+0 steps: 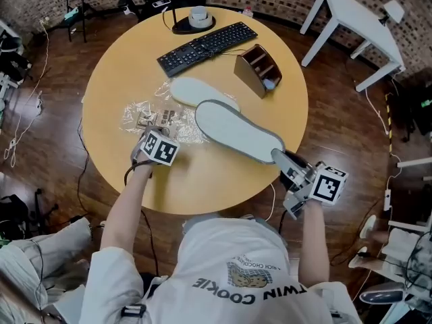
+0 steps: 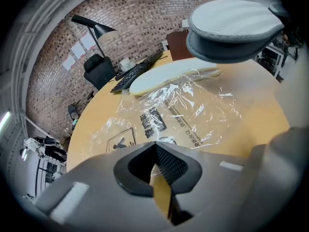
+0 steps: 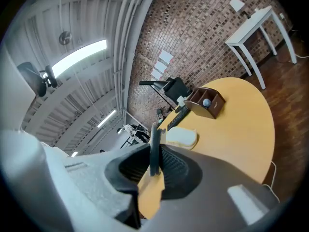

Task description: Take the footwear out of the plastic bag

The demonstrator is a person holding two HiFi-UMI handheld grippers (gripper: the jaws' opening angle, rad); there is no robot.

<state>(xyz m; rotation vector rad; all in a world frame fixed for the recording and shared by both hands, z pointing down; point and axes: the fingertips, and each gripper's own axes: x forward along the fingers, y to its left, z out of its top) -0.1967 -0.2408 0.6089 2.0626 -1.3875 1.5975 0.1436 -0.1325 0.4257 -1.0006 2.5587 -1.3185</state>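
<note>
closest to me, my right tool (image 1: 290,169) is clamped on the thin rim of the grey slipper (image 1: 239,130), at the end nearest me. the rest of the slipper stretches away ahead of the jaws and hangs in the air above the desk (image 1: 202,184), clear of the plastic. i hold it by the edge so it can come away without dragging the film with it.

my left tool (image 2: 155,146) points steeply down with its jaws together on the near edge of the plastic bag (image 2: 183,105). as far as i can tell it is pinching the film to the desk, which would anchor the bag while the other hand lifts.

a pale slipper (image 1: 201,92) lies on the desk at the far end of the bag from the left tool, its near side under or against the film. i judge one piece is free and this one is left.
</note>
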